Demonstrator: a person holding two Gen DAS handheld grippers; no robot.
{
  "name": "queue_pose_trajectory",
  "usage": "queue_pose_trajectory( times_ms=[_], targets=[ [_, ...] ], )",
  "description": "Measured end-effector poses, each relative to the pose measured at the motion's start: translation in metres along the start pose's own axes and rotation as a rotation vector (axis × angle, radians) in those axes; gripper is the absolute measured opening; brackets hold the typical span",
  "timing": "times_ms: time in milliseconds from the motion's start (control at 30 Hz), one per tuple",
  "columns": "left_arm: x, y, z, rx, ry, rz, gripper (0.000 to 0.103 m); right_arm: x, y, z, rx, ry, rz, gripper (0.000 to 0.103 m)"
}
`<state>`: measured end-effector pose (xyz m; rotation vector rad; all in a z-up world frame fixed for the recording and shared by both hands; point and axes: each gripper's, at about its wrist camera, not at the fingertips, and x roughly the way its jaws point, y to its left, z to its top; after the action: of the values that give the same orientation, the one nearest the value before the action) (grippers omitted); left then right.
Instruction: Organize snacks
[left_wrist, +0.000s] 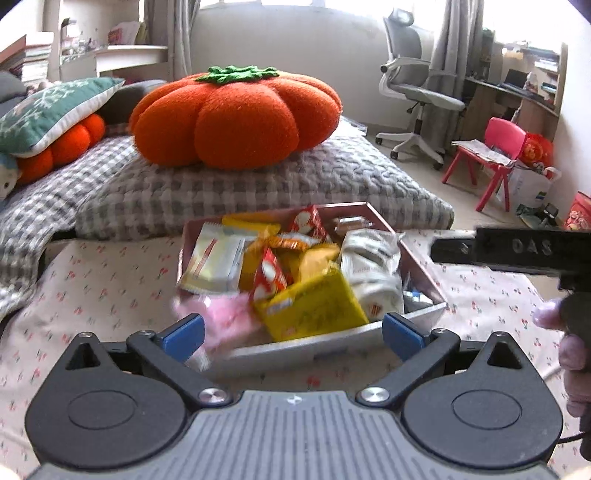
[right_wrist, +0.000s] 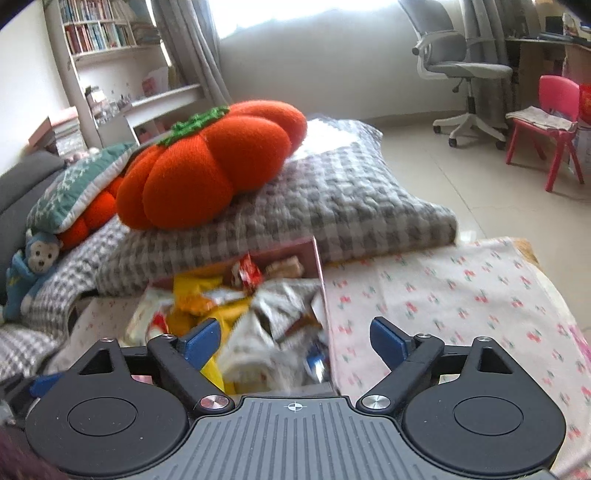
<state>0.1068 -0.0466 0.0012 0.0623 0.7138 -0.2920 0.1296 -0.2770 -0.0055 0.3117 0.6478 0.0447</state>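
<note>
With both grippers spread and empty, we hover by the pink-walled tray (left_wrist: 417, 266) of wrapped snacks on the floral sheet.

Our left gripper (left_wrist: 291, 332) and right gripper (right_wrist: 293, 338) hold nothing; the leaning yellow box (left_wrist: 314, 306) and pink packet (left_wrist: 229, 317) could spill if we nudge them.

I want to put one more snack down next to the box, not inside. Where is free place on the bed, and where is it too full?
The floral sheet is bare right of the snack box, out to the bed's edge, and also left of the box. Behind the box it is crowded: the checkered pillow with the pumpkin cushion. The box itself is heaped with packets.
</note>
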Motion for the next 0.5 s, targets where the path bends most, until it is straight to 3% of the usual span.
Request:
queue_pose_trajectory(
  times_ms=[367, 500],
  targets=[
    [-0.035, 0.002, -0.022, -0.071, 0.094, 0.138, 0.103, -0.053, 0.009, -0.043, -0.044, 0.054, -0.076, 0.095],
    [-0.052, -0.006, -0.032, -0.076, 0.087, 0.141, 0.103, -0.065, 0.018, -0.050, -0.047, 0.110, -0.079, 0.095]
  ],
)
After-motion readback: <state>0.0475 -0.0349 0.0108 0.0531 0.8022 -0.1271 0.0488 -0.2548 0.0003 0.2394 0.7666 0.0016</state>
